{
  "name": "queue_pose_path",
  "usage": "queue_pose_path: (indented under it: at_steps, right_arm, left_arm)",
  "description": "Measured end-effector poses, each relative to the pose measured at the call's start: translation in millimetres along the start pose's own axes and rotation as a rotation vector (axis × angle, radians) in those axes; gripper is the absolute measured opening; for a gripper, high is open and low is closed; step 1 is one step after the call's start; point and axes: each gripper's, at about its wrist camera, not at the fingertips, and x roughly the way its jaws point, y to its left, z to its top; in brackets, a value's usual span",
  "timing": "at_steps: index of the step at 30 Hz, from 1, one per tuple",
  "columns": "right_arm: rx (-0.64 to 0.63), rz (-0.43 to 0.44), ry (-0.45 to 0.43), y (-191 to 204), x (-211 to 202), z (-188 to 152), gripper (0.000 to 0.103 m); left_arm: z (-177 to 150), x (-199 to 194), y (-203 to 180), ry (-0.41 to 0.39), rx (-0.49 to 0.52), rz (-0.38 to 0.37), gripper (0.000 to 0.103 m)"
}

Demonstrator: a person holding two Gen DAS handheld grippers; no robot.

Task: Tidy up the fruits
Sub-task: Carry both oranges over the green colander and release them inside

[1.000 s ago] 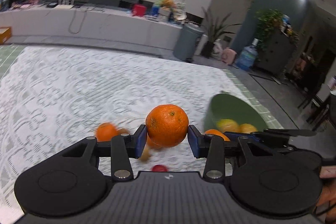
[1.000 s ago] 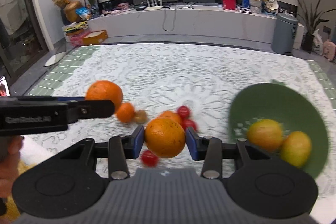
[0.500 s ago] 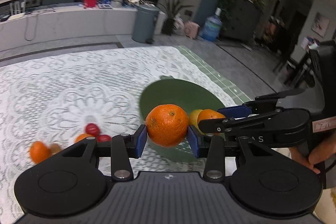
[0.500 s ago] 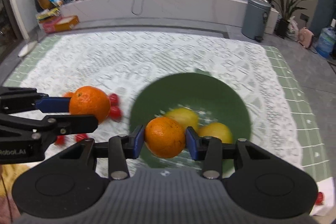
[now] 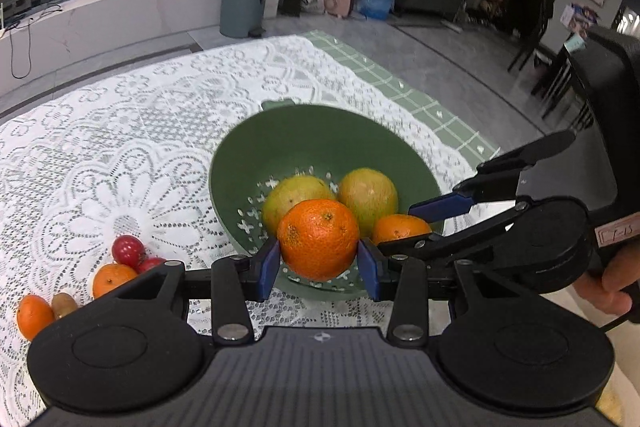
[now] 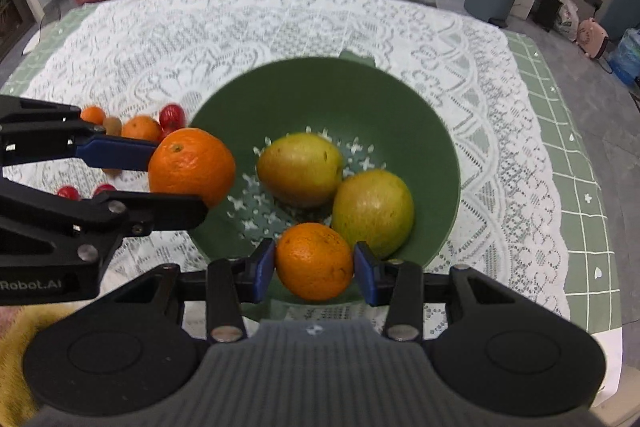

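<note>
Clamping an orange (image 5: 318, 238) between its blue pads, the left gripper (image 5: 319, 263) hangs over the near left rim of the green colander (image 5: 304, 131). To its right, the right gripper (image 6: 314, 269) pinches a smaller orange (image 6: 314, 261) above the near edge, beside two yellow-green fruits (image 6: 300, 173) lying inside. Small oranges and red fruits (image 5: 127, 250) lie left on the lace cloth (image 5: 120, 131).

White lace tablecloth (image 6: 460, 39), openwork and matt, over a green checked cloth (image 6: 560, 131). A smooth matt green plastic colander (image 6: 320, 95) holds dull-skinned yellow-green fruits (image 6: 300, 169). Pebbled, slightly glossy oranges (image 5: 318, 239) sit between blue rubbery pads (image 5: 270, 263) on matt black plastic grippers.
</note>
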Motion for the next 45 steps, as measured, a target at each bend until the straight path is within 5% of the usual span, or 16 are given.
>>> queue_pose_path:
  at_steps: [11,27,45]
  right_arm:
    - [-0.044,0.012,0.084,-3,24,8,0.041]
    - [-0.079,0.013,0.137,-5,38,12,0.042]
    - [-0.068,-0.096,-0.031,18,-14,13,0.062]
  left_arm:
    - [3,17,-1,0.060,0.054,-0.018,0.048]
    - [5,26,11,0.080,-0.016,-0.085,0.049]
    - [-7,-40,14,0.008,-0.021,0.016,0.055]
